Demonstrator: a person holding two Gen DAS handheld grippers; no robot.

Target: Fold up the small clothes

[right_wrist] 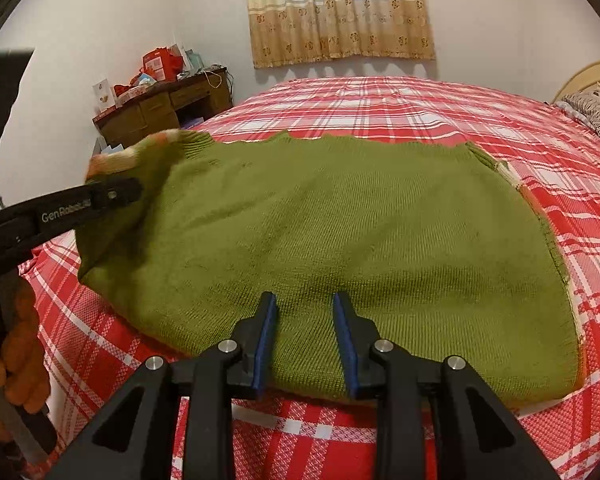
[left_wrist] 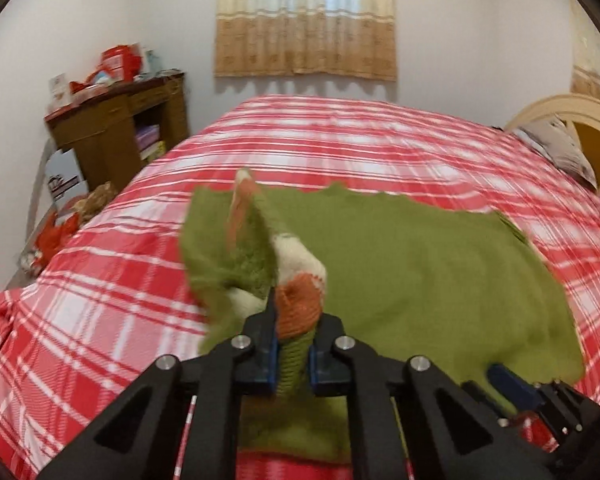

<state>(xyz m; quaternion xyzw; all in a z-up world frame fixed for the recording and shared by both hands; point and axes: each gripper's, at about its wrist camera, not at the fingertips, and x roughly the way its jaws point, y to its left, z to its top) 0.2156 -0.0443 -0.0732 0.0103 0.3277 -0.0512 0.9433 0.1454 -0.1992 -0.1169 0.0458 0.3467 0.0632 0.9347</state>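
One sleeve (left_wrist: pixel 300 304), pinched by the left gripper (left_wrist: pixel 292 354), is raised at the sweater's (right_wrist: pixel 340 232) left end; the right gripper (right_wrist: pixel 305 344), narrowly parted, rests on the lower-centre hem.

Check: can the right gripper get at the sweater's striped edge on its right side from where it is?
Probably yes. The right gripper rests open on the green sweater near its front hem. The striped edge lies flat on the plaid bedspread with nothing in between; the left gripper is busy with the opposite sleeve.

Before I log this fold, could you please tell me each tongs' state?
Left tongs: closed on the green sweater's striped sleeve.
Right tongs: open, resting on the sweater.
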